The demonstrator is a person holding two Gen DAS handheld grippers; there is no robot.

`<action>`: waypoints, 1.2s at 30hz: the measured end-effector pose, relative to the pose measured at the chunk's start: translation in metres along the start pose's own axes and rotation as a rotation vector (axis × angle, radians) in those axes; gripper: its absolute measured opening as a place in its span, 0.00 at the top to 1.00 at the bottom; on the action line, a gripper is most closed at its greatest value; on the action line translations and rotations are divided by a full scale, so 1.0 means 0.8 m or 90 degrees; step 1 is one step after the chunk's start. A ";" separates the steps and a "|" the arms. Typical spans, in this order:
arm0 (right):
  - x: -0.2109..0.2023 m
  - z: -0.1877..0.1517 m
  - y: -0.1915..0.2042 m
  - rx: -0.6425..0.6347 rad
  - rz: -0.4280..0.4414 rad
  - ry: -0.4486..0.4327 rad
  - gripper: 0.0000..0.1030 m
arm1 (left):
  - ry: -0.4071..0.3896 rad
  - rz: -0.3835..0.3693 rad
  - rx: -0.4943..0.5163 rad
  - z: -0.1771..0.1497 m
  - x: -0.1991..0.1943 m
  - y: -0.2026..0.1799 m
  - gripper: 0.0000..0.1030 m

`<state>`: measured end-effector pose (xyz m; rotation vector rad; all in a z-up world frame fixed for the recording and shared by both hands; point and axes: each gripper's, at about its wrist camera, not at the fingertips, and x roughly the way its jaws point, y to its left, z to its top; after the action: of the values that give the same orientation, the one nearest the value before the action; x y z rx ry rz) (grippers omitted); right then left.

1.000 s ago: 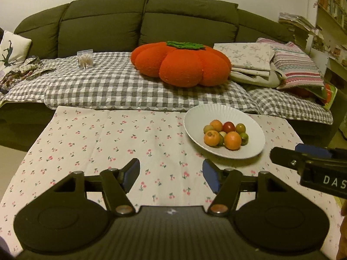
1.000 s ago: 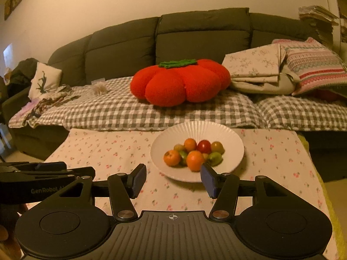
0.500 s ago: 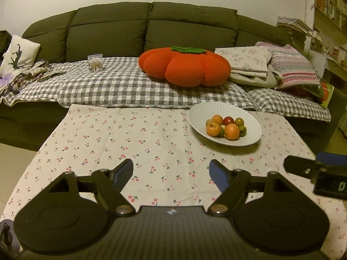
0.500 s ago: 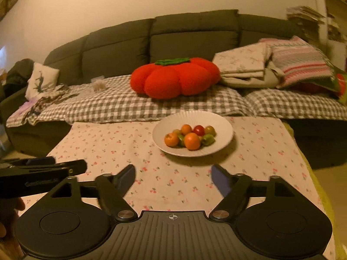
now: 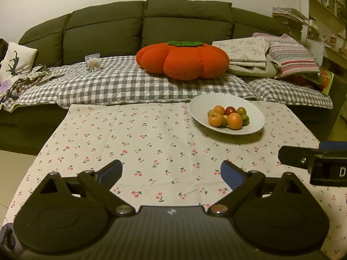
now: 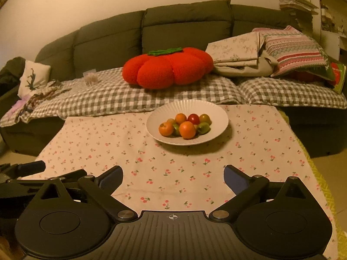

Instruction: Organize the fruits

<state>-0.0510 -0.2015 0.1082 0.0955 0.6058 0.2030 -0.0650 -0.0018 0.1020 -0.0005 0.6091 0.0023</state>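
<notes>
Your left gripper (image 5: 171,174) and right gripper (image 6: 173,178) both hover over the near edge of the cherry-print tablecloth (image 6: 184,166), jaws spreading wide apart with nothing between them. Beyond them, toward the cloth's far side, sits the white plate (image 6: 216,112), and the fruits (image 6: 184,124) are piled at its middle: orange, red and green ones touching. Just behind the plate runs a checked blanket (image 6: 112,99) over the seat of a dark green sofa (image 6: 108,36). An orange pumpkin cushion (image 6: 167,68) lies on the blanket directly behind the plate, with folded bedding (image 6: 238,52) to its right.
</notes>
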 end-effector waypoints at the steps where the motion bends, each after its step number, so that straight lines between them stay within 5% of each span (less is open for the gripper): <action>1: 0.001 0.000 0.001 0.000 0.006 0.002 0.02 | 0.000 0.001 0.000 0.000 0.000 0.000 0.03; 36: 0.005 -0.006 0.005 -0.019 0.002 0.014 0.01 | 0.017 -0.004 0.008 -0.002 0.009 -0.004 0.01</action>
<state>-0.0509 -0.1969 0.1028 0.0656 0.6242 0.2164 -0.0601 -0.0051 0.0968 0.0092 0.6358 -0.0071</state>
